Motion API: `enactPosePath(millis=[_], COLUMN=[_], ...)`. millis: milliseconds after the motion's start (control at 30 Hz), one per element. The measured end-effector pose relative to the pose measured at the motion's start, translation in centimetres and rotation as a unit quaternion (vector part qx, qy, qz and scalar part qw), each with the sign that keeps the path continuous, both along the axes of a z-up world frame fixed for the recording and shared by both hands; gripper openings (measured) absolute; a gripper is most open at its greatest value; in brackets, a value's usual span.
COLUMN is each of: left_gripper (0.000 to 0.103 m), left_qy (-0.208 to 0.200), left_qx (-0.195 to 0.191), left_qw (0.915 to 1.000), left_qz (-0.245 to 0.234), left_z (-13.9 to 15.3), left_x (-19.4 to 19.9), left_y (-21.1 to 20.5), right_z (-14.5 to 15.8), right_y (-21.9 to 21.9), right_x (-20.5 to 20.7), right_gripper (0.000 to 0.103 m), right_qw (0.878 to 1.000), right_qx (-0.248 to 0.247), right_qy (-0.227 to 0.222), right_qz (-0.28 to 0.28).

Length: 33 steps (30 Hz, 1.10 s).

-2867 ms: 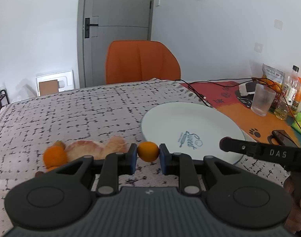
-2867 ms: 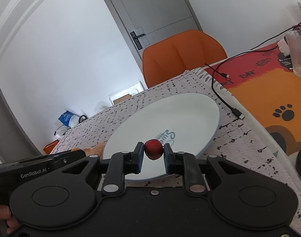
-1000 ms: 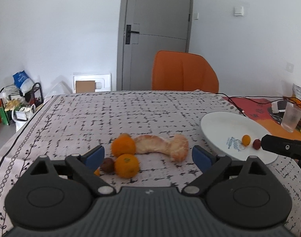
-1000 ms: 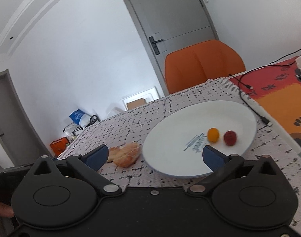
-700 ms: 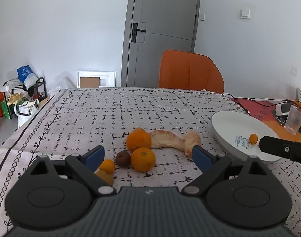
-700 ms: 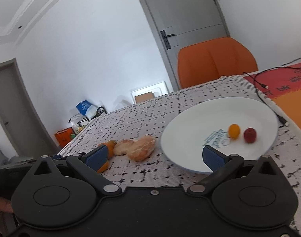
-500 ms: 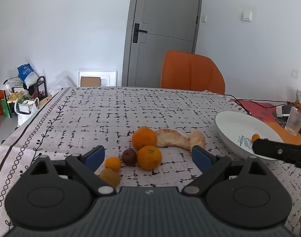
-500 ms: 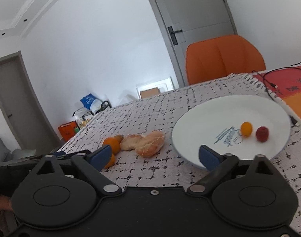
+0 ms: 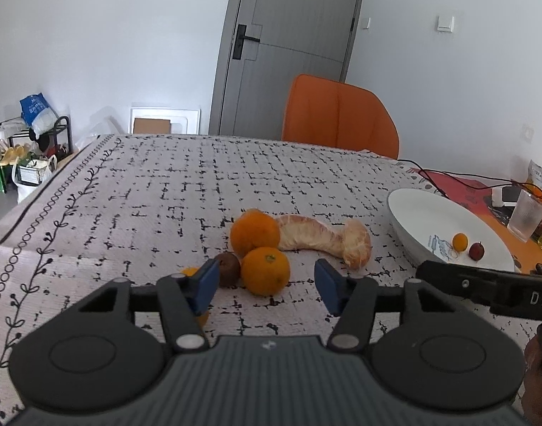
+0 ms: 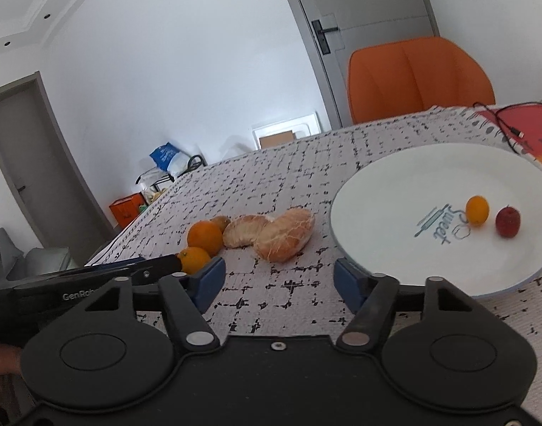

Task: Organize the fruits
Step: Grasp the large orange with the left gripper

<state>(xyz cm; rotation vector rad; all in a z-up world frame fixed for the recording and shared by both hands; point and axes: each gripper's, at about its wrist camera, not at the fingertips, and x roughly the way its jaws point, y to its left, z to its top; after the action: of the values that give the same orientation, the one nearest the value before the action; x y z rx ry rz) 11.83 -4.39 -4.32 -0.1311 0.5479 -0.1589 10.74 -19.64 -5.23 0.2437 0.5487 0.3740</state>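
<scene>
My left gripper (image 9: 265,285) is open and empty, with a near orange (image 9: 265,270) between its blue pads. A second orange (image 9: 255,232), a brown kiwi (image 9: 228,268), a small orange fruit (image 9: 190,271) and a peeled citrus piece (image 9: 324,238) lie close by on the tablecloth. My right gripper (image 10: 276,284) is open and empty, in front of the peeled citrus (image 10: 274,232). A white plate (image 10: 395,191) holds a small orange fruit (image 10: 477,210) and a small red fruit (image 10: 508,221). The plate also shows at the right of the left wrist view (image 9: 420,213).
The table carries a black-and-white patterned cloth (image 9: 164,195). An orange chair (image 9: 338,120) stands at the far edge. A glass (image 9: 526,214), cables (image 9: 459,177) and packets sit on an orange mat at the far right. A shelf with bags (image 9: 33,142) stands left.
Both grippers have narrowed their open jaws a little. The left gripper has moved forward so the near orange now sits between its pads. The right view has swung left toward the fruit pile.
</scene>
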Motion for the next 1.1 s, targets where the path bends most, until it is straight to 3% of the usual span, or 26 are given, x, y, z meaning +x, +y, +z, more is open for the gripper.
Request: enactPosePath(millis=[200, 467, 567, 633, 1100], left_gripper=[0.048, 0.047, 0.034, 0.033, 0.033], left_qy=[0.016, 0.033, 0.04, 0.041, 0.011], left_qx=[-0.01, -0.012, -0.012, -0.026, -0.03], left_qw=[0.9998, 0.9994, 0.9991, 0.9988, 0.9993], left_qz=[-0.004, -0.002, 0.007, 0.005, 0.018], left_z=[-0.6, -1.1, -1.3, -1.1, 0.6], left_x=[1.1, 2.4, 2.8, 2.8, 1.5], left_y=[-0.2, -0.6, -0.6, -0.3, 2.0], right_z=[-0.4, -0.4, -0.4, -0.2, 0.1], right_y=[0.3, 0.7, 1.0, 1.3, 4.2], right_x=[0.8, 1.6, 2.0, 2.2, 3.1], right_gripper=[0.059, 0.058, 0.058, 0.058, 0.058], right_qw=[1.0, 1.0, 1.0, 1.0, 0.999], right_qx=[0.004, 0.006, 0.006, 0.004, -0.011], right_qy=[0.013, 0.018, 0.023, 0.023, 0.023], right_qz=[0.003, 0.008, 0.005, 0.005, -0.028])
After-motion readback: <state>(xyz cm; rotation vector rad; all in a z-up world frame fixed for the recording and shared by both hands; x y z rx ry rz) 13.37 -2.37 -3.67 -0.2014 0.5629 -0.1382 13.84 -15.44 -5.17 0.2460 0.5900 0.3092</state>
